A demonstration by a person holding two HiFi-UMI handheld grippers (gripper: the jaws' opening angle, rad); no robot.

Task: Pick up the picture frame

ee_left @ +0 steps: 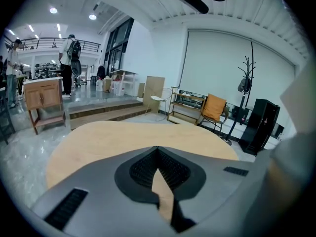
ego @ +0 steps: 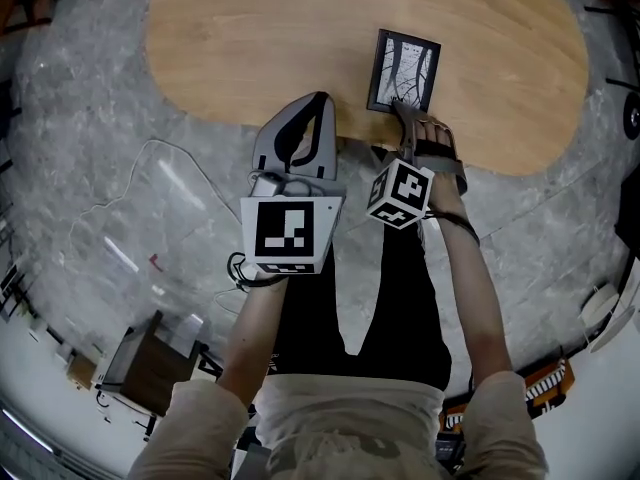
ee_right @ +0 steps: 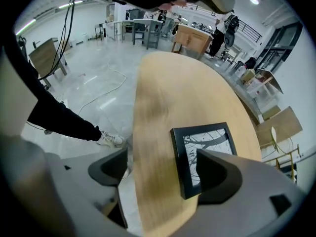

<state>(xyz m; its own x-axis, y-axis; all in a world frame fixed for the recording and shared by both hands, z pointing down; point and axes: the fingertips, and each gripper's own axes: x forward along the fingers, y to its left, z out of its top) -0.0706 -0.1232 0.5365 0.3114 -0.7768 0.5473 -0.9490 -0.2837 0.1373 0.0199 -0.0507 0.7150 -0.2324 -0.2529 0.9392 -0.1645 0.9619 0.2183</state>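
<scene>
The picture frame [ego: 404, 71] is black, holds a black-and-white print, and lies flat near the front edge of the wooden table [ego: 250, 38]. In the right gripper view the frame [ee_right: 185, 154] sits just ahead of the jaws. My right gripper [ee_right: 162, 157] is open wide and points steeply down over the table edge. One finger [ee_right: 217, 174] overlaps the frame's near corner; the other hangs off the table side. Nothing is pressed between the pads. My left gripper [ego: 320, 103] hovers at the table's front edge, left of the frame; its jaws are shut and hold nothing [ee_left: 158, 149].
The table [ee_left: 98, 142] is oval and bare apart from the frame. A cable [ego: 130, 168] trails over the grey marble floor and a small wooden stand [ego: 150, 368] sits at lower left. An orange chair [ee_left: 213, 107], a coat stand [ee_left: 247, 78] and a standing person [ee_left: 66, 58] are beyond the table.
</scene>
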